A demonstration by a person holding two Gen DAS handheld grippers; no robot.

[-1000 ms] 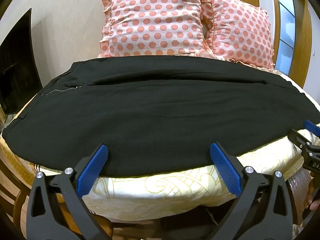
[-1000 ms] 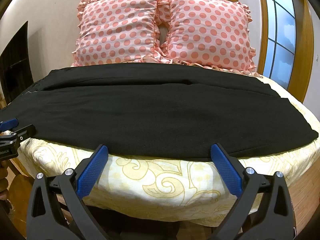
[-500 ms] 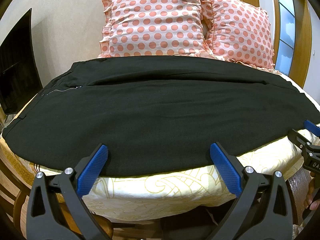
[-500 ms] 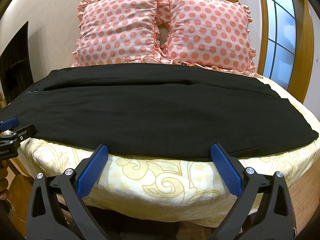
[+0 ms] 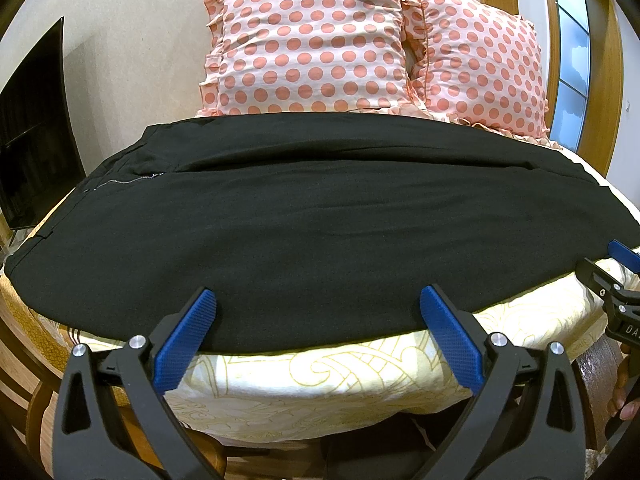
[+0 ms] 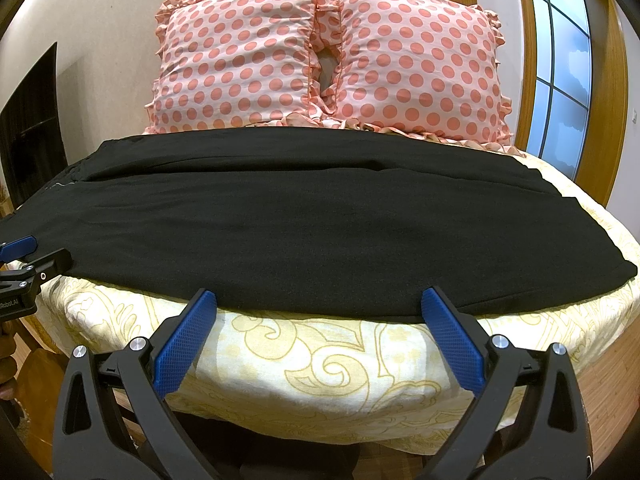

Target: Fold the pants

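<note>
Item: black pants (image 5: 320, 232), one pair, laid flat and lengthwise across the bed (image 5: 320, 384), parallel to its near edge; waistband and zip toward the bed's left edge, leg hems toward the right edge; one long side runs along the near edge over the patterned sheet, the other lies just short of the two polka-dot pillows (image 6: 320, 64) at the head

Left gripper (image 5: 318, 316): jaws spread wide, holding nothing; blue fingertips (image 5: 188, 328) level with the near long side of the pants, toward the waist half; whether they touch the cloth cannot be told

Right gripper (image 6: 320, 314): jaws likewise spread wide and empty; fingertips (image 6: 444, 328) at the near long side, toward the hem half, just off the fabric over the sheet

Risks, judged:
- A pinch may catch only the top layer, since the two legs lie stacked; the lower leg would stay behind and the fold come out skewed
- Jaws closing low may gather the sheet with the pants, the cloth edge lying directly on it at the bed's near edge
- Uneven lift between the two grippers would drag one end and wrinkle the smooth surface
- Fabric looks smooth and may slip from a shallow grip

Status: no fold begun
</note>
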